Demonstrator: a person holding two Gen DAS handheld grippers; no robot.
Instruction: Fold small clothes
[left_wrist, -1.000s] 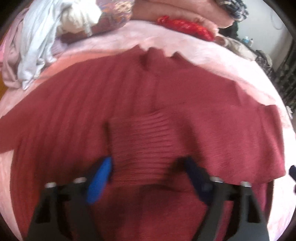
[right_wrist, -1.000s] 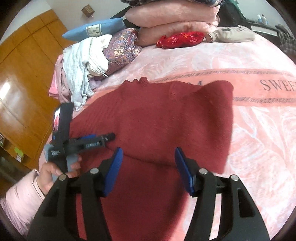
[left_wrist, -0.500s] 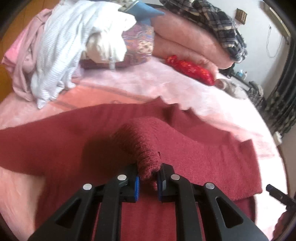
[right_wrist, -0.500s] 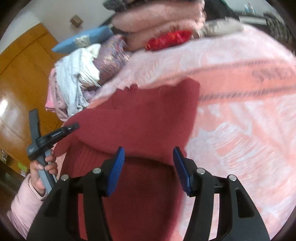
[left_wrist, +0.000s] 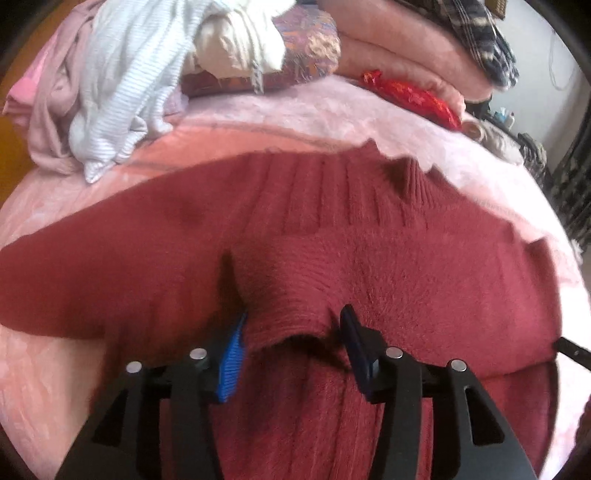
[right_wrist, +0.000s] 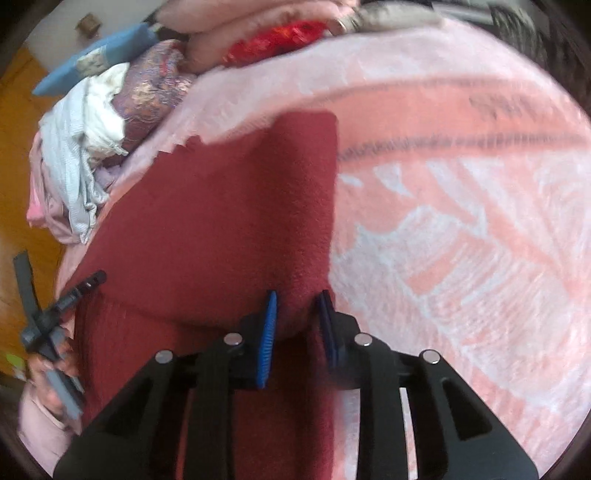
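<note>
Red sweater mid-fold on the pink bed

The red sweater (left_wrist: 369, 266) lies spread across the centre of the frame on the pink blanket (right_wrist: 461, 221), one sleeve laid over its body; the left claw (left_wrist: 291, 343) stands open astride the sleeve cuff, apparently just letting go; the right claw (right_wrist: 297, 325) is nearly shut on the folded edge at lower centre, though blur hides true contact; next likely a body fold, needing both corners gripped evenly; the hem is cut off below; a clothes pile (left_wrist: 122, 85) sits upper left.

Pink bed blanket (right_wrist: 461, 229), red sweater (left_wrist: 424, 266) spread on it, clothes pile (left_wrist: 122, 81)
</note>
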